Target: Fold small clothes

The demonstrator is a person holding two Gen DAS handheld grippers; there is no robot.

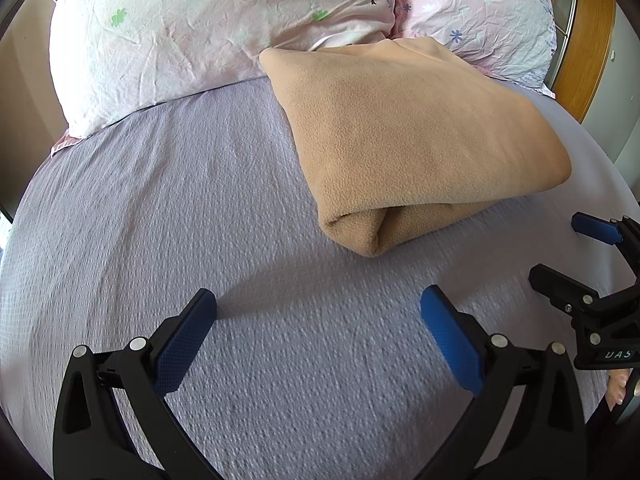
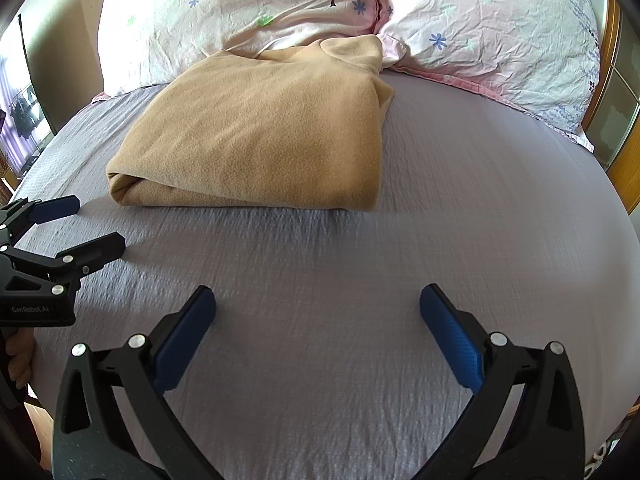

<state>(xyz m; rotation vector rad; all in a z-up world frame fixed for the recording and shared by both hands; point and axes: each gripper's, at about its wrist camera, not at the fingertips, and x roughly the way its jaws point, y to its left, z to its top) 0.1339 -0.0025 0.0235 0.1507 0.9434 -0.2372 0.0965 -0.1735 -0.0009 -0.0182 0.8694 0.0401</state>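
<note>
Fingers of left gripper (image 1: 318,304) & right gripper (image 2: 318,302) were spread wide, holding nothing, over bed (image 2: 480,220). Tan fleece garment (image 1: 412,128) lay folded near pillows (image 1: 160,40). I judged fold approx. complete; next req. checking edges or fetching another item.

**Materials and finishes on the bed**

Tan garment (image 1: 416,136): soft matt fleece, fine nubbly pile. Bedsheet (image 1: 200,208) under it: lilac woven cloth, puckered, matt. Pillows (image 2: 500,40) behind the garment: thin pink printed cloth, creased, faint sheen. Headboard (image 1: 588,40) beyond the pillows: orange-brown wood, glossy. Left gripper (image 1: 318,308) and right gripper (image 2: 318,308), nearer than the garment: matt black plastic, shiny metal rivets, blue finger pads (image 2: 452,340) with a dimpled rubbery texture.
</note>
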